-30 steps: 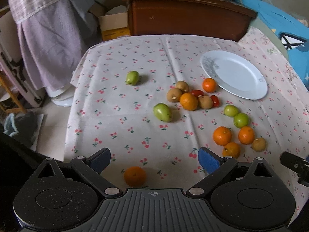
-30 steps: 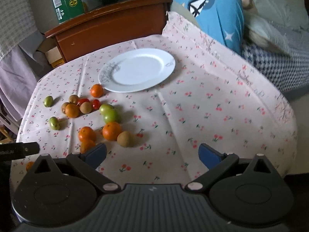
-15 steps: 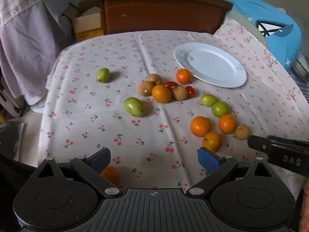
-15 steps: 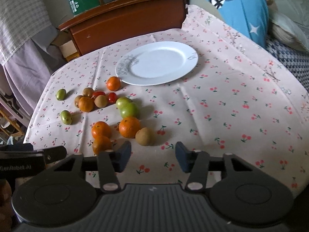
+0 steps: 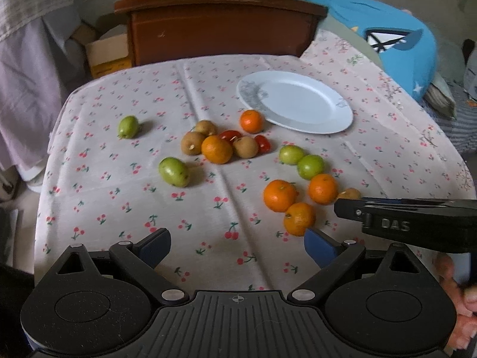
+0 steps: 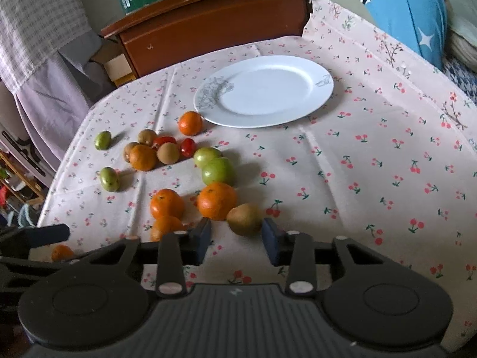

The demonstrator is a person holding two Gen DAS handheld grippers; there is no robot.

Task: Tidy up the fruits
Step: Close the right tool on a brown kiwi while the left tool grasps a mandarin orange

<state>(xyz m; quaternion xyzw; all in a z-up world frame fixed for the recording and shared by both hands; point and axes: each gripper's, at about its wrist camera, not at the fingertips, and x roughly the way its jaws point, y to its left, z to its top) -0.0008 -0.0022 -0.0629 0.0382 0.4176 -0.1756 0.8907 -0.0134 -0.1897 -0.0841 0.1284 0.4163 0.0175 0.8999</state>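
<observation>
Several fruits lie loose on the cherry-print tablecloth [image 5: 208,208]: oranges [image 5: 279,195], green fruits [image 5: 174,171], brown kiwis [image 5: 245,146] and small red tomatoes [image 5: 263,143]. An empty white plate [image 5: 298,101] sits at the back right; it also shows in the right wrist view [image 6: 265,89]. My left gripper [image 5: 237,246] is open and empty above the near cloth. My right gripper [image 6: 237,238] is open, its jaws narrowed, just short of a brown kiwi [image 6: 245,219] next to an orange [image 6: 217,200]. The right gripper also shows in the left wrist view [image 5: 411,220].
A dark wooden headboard [image 5: 220,26] stands behind the table, with a cardboard box [image 5: 108,55] to its left. A blue cushion [image 5: 387,38] lies at the right. One orange [image 6: 61,252] lies alone near the front left edge of the cloth.
Both grippers have moved forward toward the fruits. My right gripper's jaws have narrowed from wide open and now stand close to the brown kiwi. The lone orange has left the left wrist view.
</observation>
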